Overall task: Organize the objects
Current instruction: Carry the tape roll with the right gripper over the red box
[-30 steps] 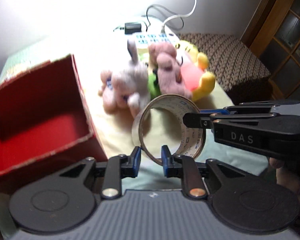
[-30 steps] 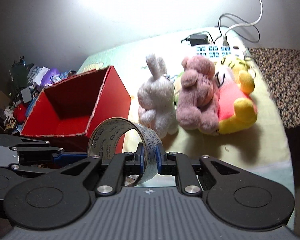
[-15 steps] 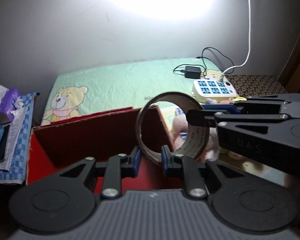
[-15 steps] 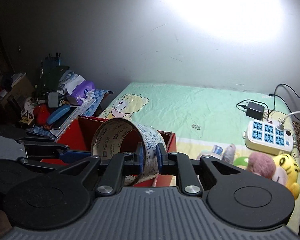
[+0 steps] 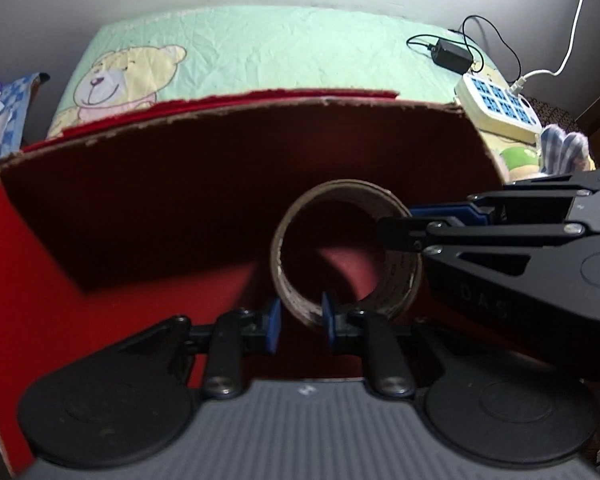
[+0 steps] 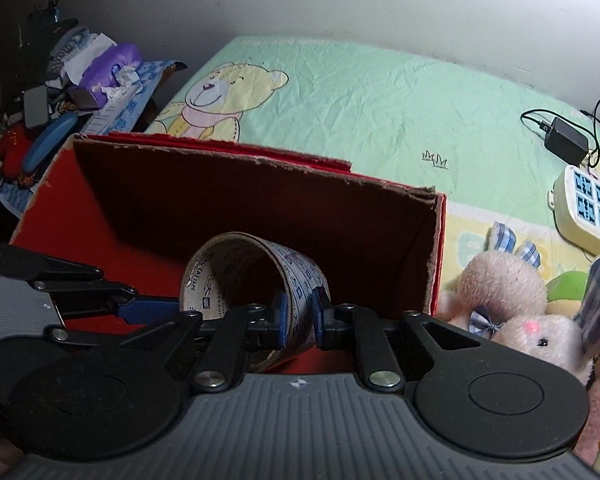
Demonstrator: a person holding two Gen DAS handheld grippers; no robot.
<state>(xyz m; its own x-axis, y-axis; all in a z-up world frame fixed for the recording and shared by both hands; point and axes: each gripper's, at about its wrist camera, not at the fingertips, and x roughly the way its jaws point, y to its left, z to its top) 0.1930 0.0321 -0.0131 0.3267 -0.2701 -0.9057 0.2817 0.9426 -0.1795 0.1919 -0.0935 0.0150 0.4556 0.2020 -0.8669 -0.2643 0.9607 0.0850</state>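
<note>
Tape point(image 5: 346, 256) hangs over the open red box point(image 5: 148, 208), pinched from two sides as we hold it above the box's floor. Our left gripper point(image 5: 299, 322) is clamped on the near edge of the ring, at 6 o'clock in the left wrist view, its blue pads pressing the cardboard wall between them. Our right gripper point(image 6: 299, 312) is clamped on the ring's printed band point(image 6: 236, 276), and in the left wrist view it point(image 5: 400, 224) reaches in from 3 o'clock. The box fills the middle of both views, its torn far wall standing at 12 o'clock against the green bear sheet point(image 6: 360, 92). At 4 o'clock in the right wrist view, pink plush toys point(image 6: 512, 296) lie just beside the box's outer wall. A white power strip point(image 6: 588, 208) and a black adapter point(image 6: 564, 140) sit at 2 o'clock, well apart from the box. Clutter point(image 6: 80, 80) crowds the sheet's edge at 10 o'clock.
</note>
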